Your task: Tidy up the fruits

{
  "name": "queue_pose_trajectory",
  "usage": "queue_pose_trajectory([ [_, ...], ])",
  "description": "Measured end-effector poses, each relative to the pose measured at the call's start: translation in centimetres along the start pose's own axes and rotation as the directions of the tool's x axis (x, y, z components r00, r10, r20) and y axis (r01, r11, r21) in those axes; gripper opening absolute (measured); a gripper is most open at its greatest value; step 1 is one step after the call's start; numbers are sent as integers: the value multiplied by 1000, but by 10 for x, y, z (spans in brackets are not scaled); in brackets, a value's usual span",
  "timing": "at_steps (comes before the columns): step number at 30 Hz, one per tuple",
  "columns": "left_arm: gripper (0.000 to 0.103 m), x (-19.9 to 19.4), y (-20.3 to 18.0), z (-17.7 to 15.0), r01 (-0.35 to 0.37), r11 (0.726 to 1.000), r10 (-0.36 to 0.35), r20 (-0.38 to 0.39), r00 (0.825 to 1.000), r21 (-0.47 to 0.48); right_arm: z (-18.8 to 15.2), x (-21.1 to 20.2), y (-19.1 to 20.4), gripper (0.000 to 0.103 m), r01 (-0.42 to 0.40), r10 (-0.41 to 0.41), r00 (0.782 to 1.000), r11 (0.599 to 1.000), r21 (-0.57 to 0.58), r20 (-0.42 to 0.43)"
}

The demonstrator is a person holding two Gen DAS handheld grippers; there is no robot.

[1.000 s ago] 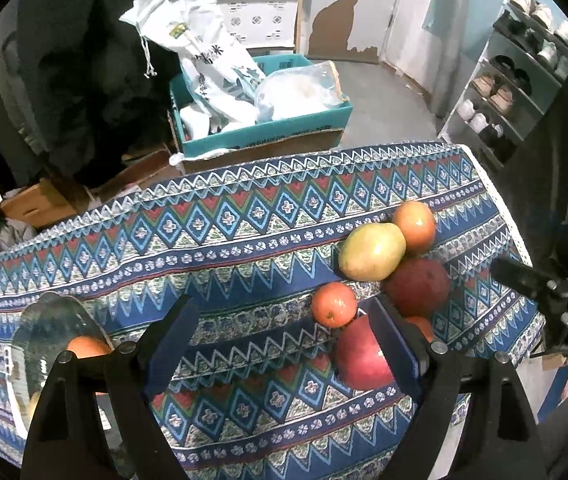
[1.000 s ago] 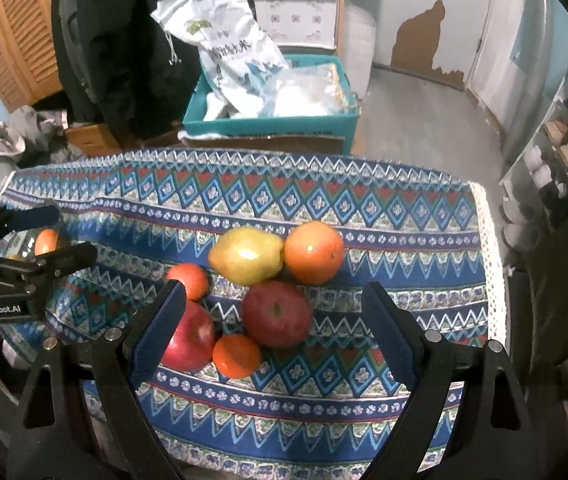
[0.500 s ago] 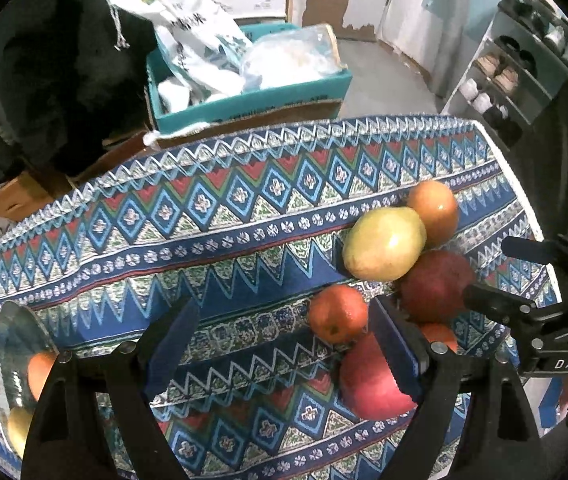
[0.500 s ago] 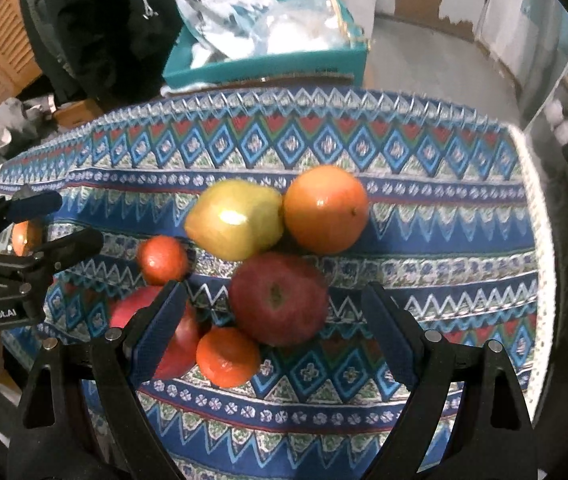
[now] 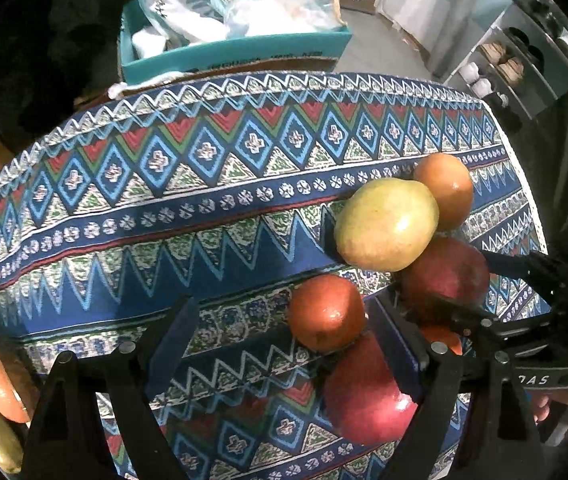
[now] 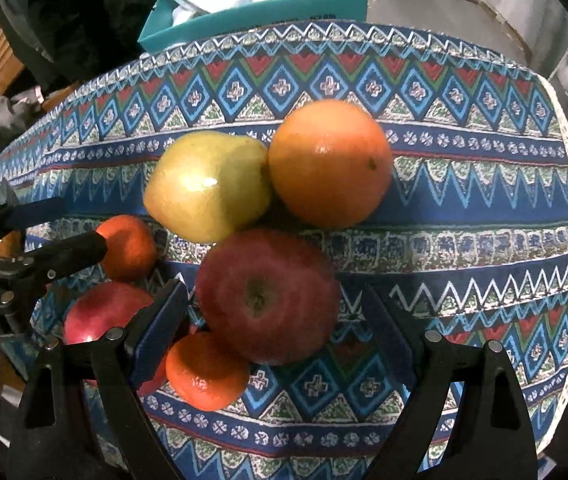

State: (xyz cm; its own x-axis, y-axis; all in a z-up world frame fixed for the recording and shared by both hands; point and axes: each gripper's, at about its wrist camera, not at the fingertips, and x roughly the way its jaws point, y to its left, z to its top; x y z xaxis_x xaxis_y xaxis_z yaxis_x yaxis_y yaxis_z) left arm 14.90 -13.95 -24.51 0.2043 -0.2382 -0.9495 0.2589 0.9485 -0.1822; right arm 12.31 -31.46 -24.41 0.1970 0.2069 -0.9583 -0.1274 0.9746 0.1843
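Between the spread fingers of the empty right gripper (image 6: 276, 320), a red apple (image 6: 268, 296) sits on the desk (image 6: 484, 216) directly ahead, while the left gripper (image 5: 288, 340), also spread and empty, hovers beside it.

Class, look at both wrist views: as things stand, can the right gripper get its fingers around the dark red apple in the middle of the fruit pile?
Probably yes. The right gripper is open above the dark red apple, nothing covering it. The small orange tangerine and yellow-green mango crowd its sides.
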Motion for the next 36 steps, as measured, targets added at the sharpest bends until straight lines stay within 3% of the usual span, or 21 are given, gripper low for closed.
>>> queue_pose_trajectory([
  [5,88,9,0,1,6,1000,-6,-16,1000,-10,3,14,-2,88,-17,17,1000,1000,-3,3],
  [7,88,11,-1,2,11,1000,-11,-22,1000,-5,4,20,-3,78,-36,36,999,999,-4,-8],
  [9,88,14,-2,2,15,1000,-15,-28,999,2,6,21,-2,75,-65,65,998,998,4,-9],
  [14,88,23,-9,2,28,999,-27,-49,998,21,5,13,-6,75,8,-7,1000,1000,-11,16],
  [21,87,35,-14,4,60,998,-59,-79,995,11,6,-4,-23,75,36,-37,998,999,22,54],
  [24,81,38,-20,4,55,998,-52,-81,995,35,4,-12,-31,75,19,-21,998,999,37,62],
  [29,46,40,-33,5,71,996,-66,-79,995,62,0,-22,-29,75,16,-18,997,1000,19,78],
  [36,45,30,-37,1,16,994,-14,-18,1000,113,3,-28,-18,75,40,-39,993,999,-10,110],
])
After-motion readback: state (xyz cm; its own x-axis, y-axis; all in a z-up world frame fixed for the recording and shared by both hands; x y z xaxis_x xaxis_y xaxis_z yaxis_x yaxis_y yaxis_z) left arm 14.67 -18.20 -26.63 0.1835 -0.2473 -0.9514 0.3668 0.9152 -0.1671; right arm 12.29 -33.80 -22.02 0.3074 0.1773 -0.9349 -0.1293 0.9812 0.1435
